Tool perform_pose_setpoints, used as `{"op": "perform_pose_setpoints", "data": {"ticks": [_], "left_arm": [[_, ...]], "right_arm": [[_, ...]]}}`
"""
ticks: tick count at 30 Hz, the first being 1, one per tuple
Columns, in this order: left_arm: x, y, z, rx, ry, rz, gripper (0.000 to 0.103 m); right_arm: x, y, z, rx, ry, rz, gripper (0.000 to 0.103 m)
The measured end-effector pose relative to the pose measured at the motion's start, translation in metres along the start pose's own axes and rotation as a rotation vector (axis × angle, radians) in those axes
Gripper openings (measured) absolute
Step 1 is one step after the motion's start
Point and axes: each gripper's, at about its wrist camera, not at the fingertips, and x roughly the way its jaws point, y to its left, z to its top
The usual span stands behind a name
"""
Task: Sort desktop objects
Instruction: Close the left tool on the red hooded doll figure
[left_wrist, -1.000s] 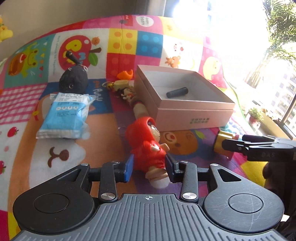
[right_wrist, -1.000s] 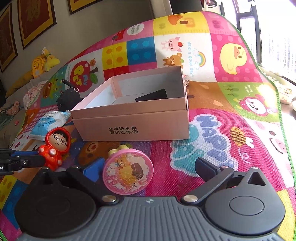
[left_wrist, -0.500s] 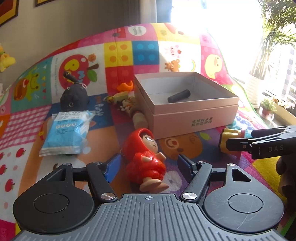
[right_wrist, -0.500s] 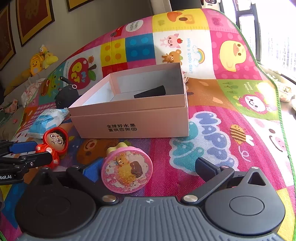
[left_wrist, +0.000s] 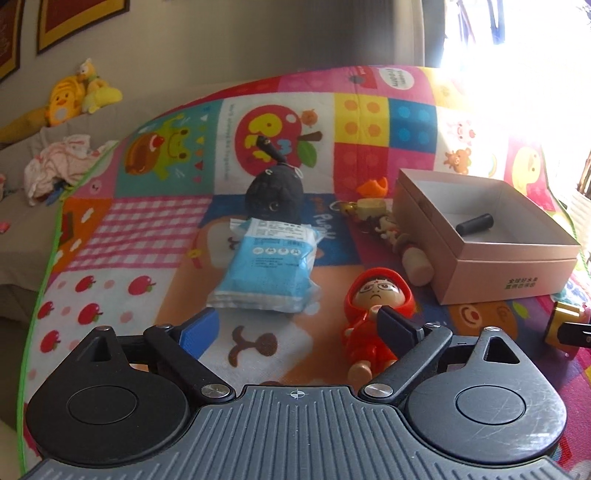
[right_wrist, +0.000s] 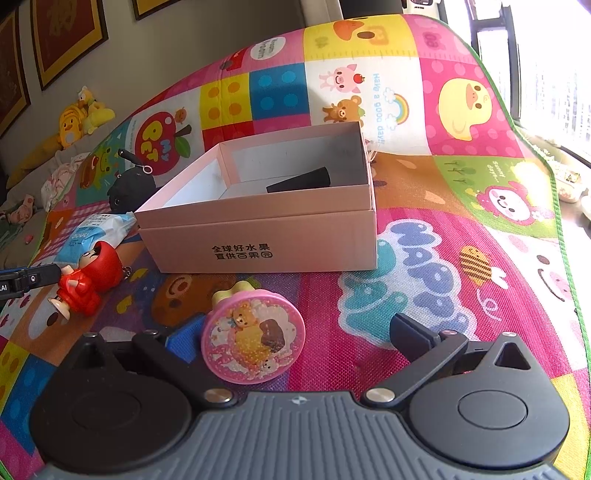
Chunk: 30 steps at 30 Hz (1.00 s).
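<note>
Release step: left claw (left_wrist: 299, 325), jaws just spread wide and empty, leaves the red-hooded doll (left_wrist: 373, 317) lying on the mat beside the pink box (left_wrist: 509, 273); next, choosing another item. Right claw (right_wrist: 291, 332) gapes around the pink disc toy (right_wrist: 253, 336).

The pink box (right_wrist: 266, 236) carries black Chinese print on its front wall: "全球好水果" above "直供百果园". The play mat (right_wrist: 461, 236) reads "MY PET" on an apple, "Have a good day!!" beside a rainbow, "HAPPY" in blue, "Sunny day". Print on the blue packet (left_wrist: 271, 264) is illegible.
</note>
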Motion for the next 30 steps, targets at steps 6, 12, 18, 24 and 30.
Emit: {"op": "perform_pose_setpoints", "data": {"ticks": [6, 12, 18, 24, 30], "left_arm": [[0.004, 0.006, -0.007, -0.021, 0.046, -0.004, 0.097], [-0.003, 0.008, -0.014, -0.084, 0.045, -0.109, 0.100], [-0.011, -0.015, -0.017, -0.012, 0.030, -0.215, 0.101], [-0.006, -0.028, -0.024, 0.019, 0.059, -0.233, 0.102], [0.000, -0.030, -0.026, 0.021, 0.073, -0.189, 0.102]], "right_arm": [[-0.005, 0.017, -0.002, -0.118, -0.019, 0.015, 0.103], [-0.004, 0.034, -0.005, -0.187, 0.022, 0.095, 0.078], [-0.007, 0.031, 0.005, -0.187, 0.025, 0.077, 0.056], [-0.018, 0.051, 0.005, -0.381, 0.005, -0.020, 0.056], [-0.022, 0.065, -0.008, -0.478, -0.018, -0.037, 0.054]]}}
